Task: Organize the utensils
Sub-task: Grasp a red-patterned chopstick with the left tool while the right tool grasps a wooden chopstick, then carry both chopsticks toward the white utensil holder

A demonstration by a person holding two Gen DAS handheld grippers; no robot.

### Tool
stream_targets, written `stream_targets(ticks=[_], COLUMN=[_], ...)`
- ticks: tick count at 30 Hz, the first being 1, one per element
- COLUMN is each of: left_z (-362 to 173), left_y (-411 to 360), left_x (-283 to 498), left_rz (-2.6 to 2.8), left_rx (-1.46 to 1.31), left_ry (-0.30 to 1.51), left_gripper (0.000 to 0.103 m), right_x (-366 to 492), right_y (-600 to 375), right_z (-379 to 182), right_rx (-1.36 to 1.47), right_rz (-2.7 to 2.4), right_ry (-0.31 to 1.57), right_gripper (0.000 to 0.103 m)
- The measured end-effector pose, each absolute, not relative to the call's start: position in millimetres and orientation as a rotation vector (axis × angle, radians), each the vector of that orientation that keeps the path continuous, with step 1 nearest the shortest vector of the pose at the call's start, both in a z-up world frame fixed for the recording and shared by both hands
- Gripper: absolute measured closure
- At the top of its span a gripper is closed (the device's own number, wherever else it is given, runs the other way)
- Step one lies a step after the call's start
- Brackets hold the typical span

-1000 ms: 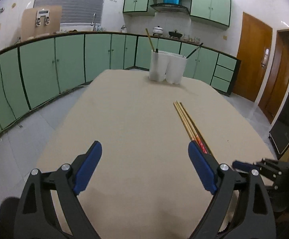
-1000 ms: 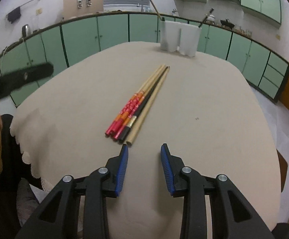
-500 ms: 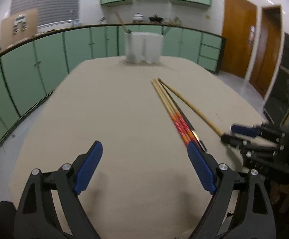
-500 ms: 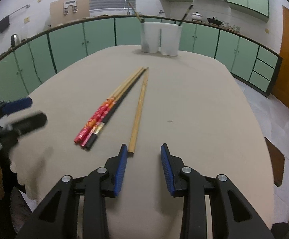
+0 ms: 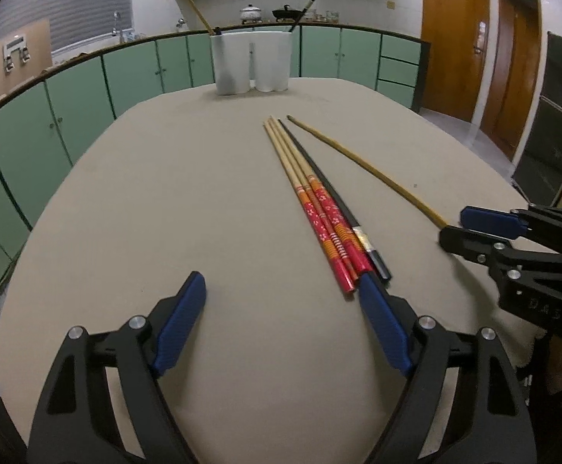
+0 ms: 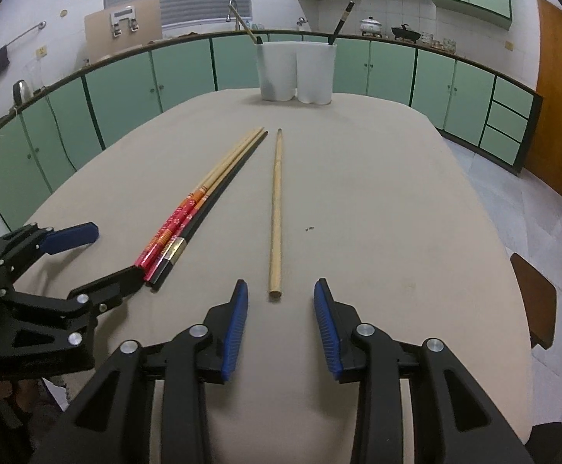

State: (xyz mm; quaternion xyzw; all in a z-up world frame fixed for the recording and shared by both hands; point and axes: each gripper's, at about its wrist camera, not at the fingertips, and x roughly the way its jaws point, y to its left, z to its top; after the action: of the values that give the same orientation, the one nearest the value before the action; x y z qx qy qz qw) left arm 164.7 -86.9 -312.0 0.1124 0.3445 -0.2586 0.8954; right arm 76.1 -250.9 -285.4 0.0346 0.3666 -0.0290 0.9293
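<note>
A bundle of red-and-orange chopsticks (image 5: 321,212) with one black chopstick (image 5: 331,189) lies on the beige tablecloth (image 5: 164,201). My left gripper (image 5: 281,290) is low over the cloth with its jaws closing; only bare cloth lies between them, and the bundle's near end sits at the right fingertip (image 5: 368,286). A plain wooden chopstick (image 6: 275,208) lies apart, to the right of the bundle (image 6: 188,212). My right gripper (image 6: 281,290) is open, and the plain chopstick's near end lies just ahead between its fingertips, untouched. The left gripper (image 6: 116,249) shows beside the bundle.
A white twin-cup utensil holder (image 5: 250,62) stands at the table's far end with a wooden stick and a dark utensil in it. Green cabinets (image 5: 79,92) ring the room. A dark chair seat (image 6: 536,301) is off the table's right edge.
The left gripper has dropped and come up to the bundle's near end, its jaws narrowing. The plain chopstick now lies apart from the bundle, lined up between the right fingers.
</note>
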Motion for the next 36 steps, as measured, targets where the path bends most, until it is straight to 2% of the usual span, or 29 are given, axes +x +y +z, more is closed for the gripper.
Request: stream_targets(ticks=[1,5,9,10,11,12,14,15,17,25,27,31,33,35,36], left_z=[-311.5,-308.5,-307.7,-308.0,-308.2,-308.7,-308.4,-308.7,-309.4,-307.8,-307.4,-308.5,-308.8,-308.7,-307.8], left_y=[-84.9,-75.6,-75.8,-77.0,-78.3,-79.8,-80.4,-78.8,-73.3,-61.8,-63.0,-62.8,-63.9,-63.6,-62.9], left_x=[165.0,164.8,167.2,167.6,167.8,168.0,167.8,167.6,169.3,170.2,167.3,166.1,168.4,168.2,168.1], left_rz=[-0.528,-0.504,-0.497,-0.497,-0.495,-0.493,-0.495,-0.491,-0.449,-0.367,-0.381,-0.404,-0.418,-0.442,-0.448], left_rx=[0.228,0.199,0.201,0.203,0.204,0.206,0.199,0.194,0.177,0.142,0.163,0.183,0.181,0.171,0.159], left_ry=[0.713,0.71,0.698,0.695,0.69,0.685,0.682,0.681,0.68,0.689,0.69,0.684,0.684,0.689,0.695], left_gripper=[0.03,0.053,0.062,0.063,0.066,0.067,0.077,0.08,0.094,0.094,0.084,0.082,0.086,0.097,0.098], right_x=[76.7,81.6,87.5,88.7,89.2,89.7,89.2,88.4,86.4,80.1,78.0,73.4,75.4,75.3,75.5], right_y=[-250.8,-248.5,-245.0,-244.4,-244.0,-243.7,-242.1,-242.0,-244.1,-248.7,-249.1,-251.8,-251.8,-252.1,-252.3], right_z=[-285.4,-285.2,-286.5,-287.0,-287.6,-287.8,-288.1,-288.2,-288.5,-287.9,-287.0,-288.1,-287.9,-288.6,-288.4], right_rx=[0.07,0.055,0.049,0.045,0.043,0.043,0.039,0.036,0.038,0.084,0.085,0.09,0.09,0.086,0.09], right_rz=[-0.06,-0.071,-0.089,-0.098,-0.103,-0.108,-0.118,-0.129,-0.169,-0.199,-0.187,-0.179,-0.18,-0.177,-0.173], right_ry=[0.752,0.747,0.736,0.733,0.731,0.729,0.726,0.725,0.721,0.717,0.718,0.72,0.72,0.721,0.724], right_gripper=[0.068,0.067,0.068,0.072,0.081,0.086,0.095,0.096,0.096,0.094,0.094,0.091,0.091,0.092,0.094])
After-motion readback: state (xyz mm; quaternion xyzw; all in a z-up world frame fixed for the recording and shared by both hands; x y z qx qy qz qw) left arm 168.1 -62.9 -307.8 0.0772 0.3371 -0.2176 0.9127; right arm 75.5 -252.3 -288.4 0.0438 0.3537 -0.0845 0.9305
